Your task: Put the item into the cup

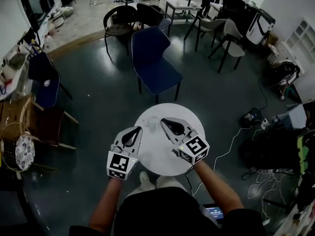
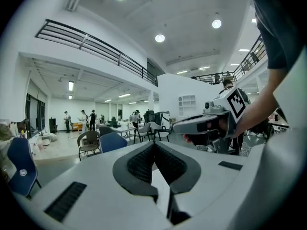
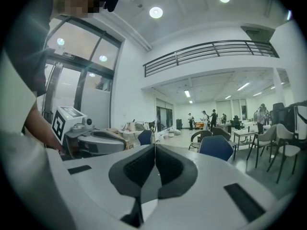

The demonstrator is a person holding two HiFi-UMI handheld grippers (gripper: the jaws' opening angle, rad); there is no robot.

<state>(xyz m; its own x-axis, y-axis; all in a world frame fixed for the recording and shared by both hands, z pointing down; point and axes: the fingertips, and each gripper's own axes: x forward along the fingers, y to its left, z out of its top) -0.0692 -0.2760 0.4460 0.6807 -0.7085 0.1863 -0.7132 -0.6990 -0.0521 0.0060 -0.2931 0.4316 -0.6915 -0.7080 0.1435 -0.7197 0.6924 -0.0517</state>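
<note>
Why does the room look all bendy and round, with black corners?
Left gripper view and right gripper view: the wide-angle lens curves the balcony railing and leaves black corners; ceiling lights glare white. Head view: dim toward the edges, the round white table brightest.

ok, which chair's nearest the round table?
The blue chair directly beyond the table; the other blue one, far left, and the black ones stand farther off.
</note>
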